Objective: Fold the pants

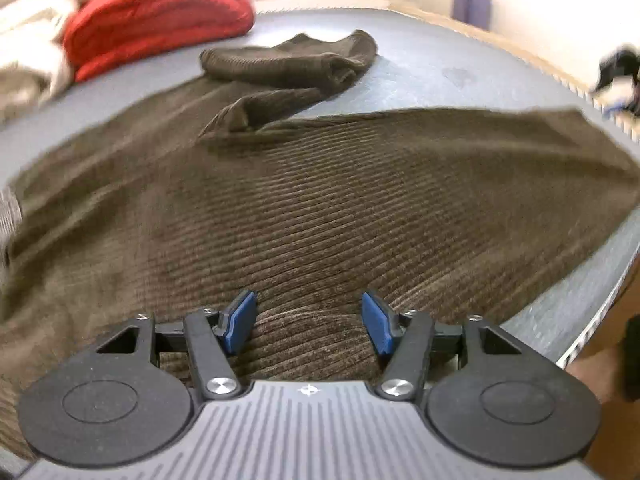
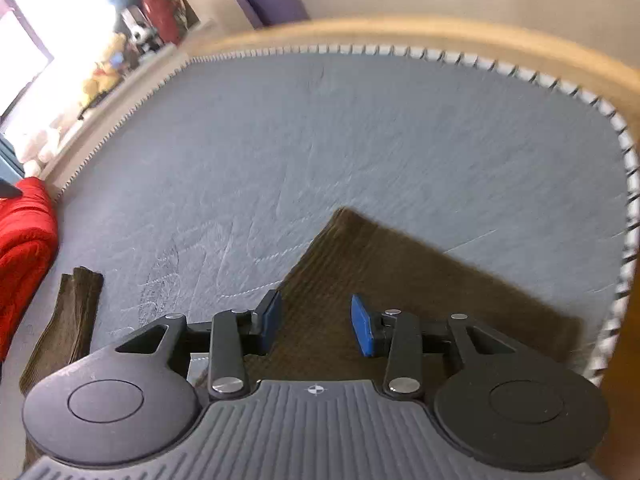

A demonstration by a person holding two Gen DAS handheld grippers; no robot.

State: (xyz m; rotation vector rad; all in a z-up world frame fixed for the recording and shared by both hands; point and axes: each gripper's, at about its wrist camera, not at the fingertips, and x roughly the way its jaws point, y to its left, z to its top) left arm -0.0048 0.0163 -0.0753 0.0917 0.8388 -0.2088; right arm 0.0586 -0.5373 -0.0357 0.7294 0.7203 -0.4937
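Brown corduroy pants (image 1: 320, 200) lie spread flat across a grey bed sheet (image 1: 420, 72). One leg (image 1: 292, 64) lies bunched and folded back at the far side. My left gripper (image 1: 308, 312) hovers just over the near part of the cloth, open, with nothing pinched between its blue pads (image 1: 240, 320). In the right wrist view a flat corner of the pants (image 2: 400, 264) points away over the sheet (image 2: 320, 140). My right gripper (image 2: 316, 312) stands open above that corner, its pads off the cloth. A further strip of the pants (image 2: 68, 320) shows at the lower left.
A red blanket (image 1: 152, 20) and a beige one (image 1: 28, 48) are piled at the far left of the bed. The red blanket (image 2: 24, 232) also shows at the left edge of the right wrist view. A wooden bed frame (image 2: 400, 32) rims the mattress. A blurred dark object (image 1: 620, 76) sits at the right edge.
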